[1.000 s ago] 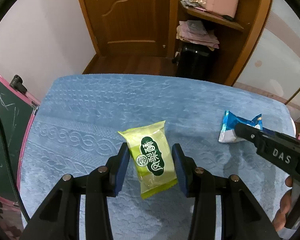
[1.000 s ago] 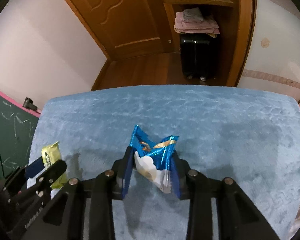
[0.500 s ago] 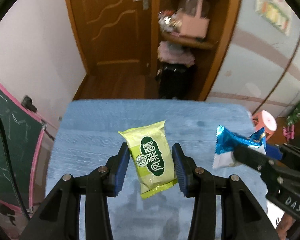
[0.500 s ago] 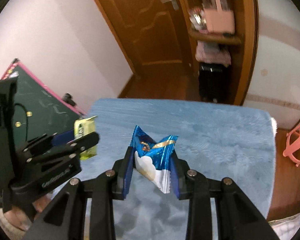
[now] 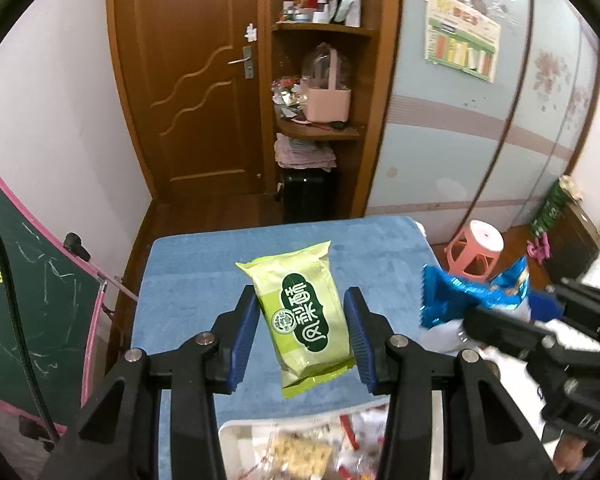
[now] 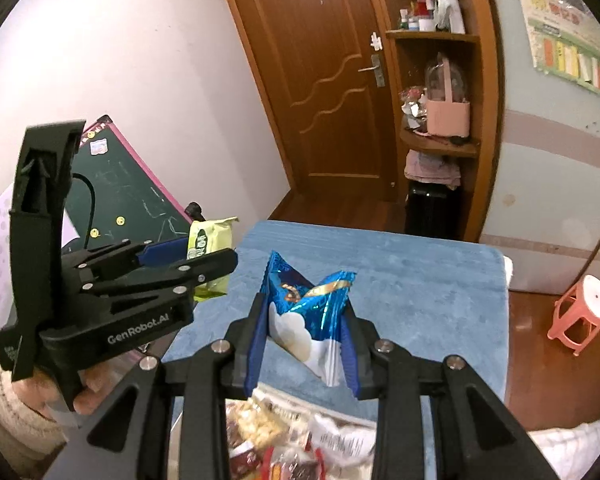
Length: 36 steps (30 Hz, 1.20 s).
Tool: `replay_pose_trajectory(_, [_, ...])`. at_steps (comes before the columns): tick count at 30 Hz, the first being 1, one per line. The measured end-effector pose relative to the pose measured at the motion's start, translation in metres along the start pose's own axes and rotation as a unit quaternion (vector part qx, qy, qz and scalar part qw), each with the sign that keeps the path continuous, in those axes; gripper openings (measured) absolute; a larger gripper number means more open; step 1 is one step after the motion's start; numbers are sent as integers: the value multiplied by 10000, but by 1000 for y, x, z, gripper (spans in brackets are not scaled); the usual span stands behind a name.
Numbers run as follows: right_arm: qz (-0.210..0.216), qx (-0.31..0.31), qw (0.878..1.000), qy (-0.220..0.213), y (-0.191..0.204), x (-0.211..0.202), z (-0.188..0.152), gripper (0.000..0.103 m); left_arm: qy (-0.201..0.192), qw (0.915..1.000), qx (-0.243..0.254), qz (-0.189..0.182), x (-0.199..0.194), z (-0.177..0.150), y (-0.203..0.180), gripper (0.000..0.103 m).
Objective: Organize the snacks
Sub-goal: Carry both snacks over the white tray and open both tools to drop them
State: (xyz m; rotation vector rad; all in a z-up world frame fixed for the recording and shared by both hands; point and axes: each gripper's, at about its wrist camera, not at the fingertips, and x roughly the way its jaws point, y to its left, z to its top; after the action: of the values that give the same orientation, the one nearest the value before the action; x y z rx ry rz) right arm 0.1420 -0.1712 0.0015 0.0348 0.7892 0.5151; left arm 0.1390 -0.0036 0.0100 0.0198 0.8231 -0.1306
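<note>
A: Green-yellow plastic snack packet (image 5: 306, 320): where, relative to the bin?
B: Held up off the blue-covered desk (image 5: 188, 280), long axis roughly along the left gripper (image 5: 305, 342) fingers, which are clamped on its sides. White bin of mixed snacks (image 5: 236, 436) sits directly below and nearer the camera.
A: Right side?
B: Right gripper (image 6: 305, 346) fingers pinch a crumpled blue foil packet (image 6: 310, 300), same offset. Neither hand is clearly closer.
</note>
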Motion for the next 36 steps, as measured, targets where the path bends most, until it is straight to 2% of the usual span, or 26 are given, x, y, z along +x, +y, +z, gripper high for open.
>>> replay_pose_trajectory(9, [-351, -106, 9992, -170, 28, -53, -44, 33, 26, 9996, 194, -215, -57, -49, 4, 42])
replay_pose_trajectory(16, [-623, -430, 9969, -213, 65, -70, -89, 33, -63, 9975, 574, -409, -91, -91, -10, 42])
replay_pose_trajectory(20, [-568, -359, 9975, -231, 75, -74, -116, 33, 151, 9961, 637, -589, -91, -124, -15, 43])
replay_pose_trajectory(23, [-543, -298, 9980, -126, 80, -71, -137, 33, 256, 9959, 636, -594, -84, -144, -18, 43])
replay_pose_trajectory(28, [-653, -122, 9978, -82, 83, -65, -157, 34, 462, 9956, 330, -747, -68, -169, -17, 43])
replay_pose_trajectory(32, [-891, 18, 9959, -155, 81, -55, -168, 36, 397, 9977, 239, -486, -59, -179, -17, 43])
replay_pose_trajectory(35, [-771, 230, 9967, -63, 75, -47, -170, 36, 388, 9980, 245, -433, -56, -181, -18, 45])
replay_pose_trajectory(36, [-769, 239, 9967, -47, 75, -46, -172, 36, 379, 9981, 253, -420, -57, -182, -19, 49])
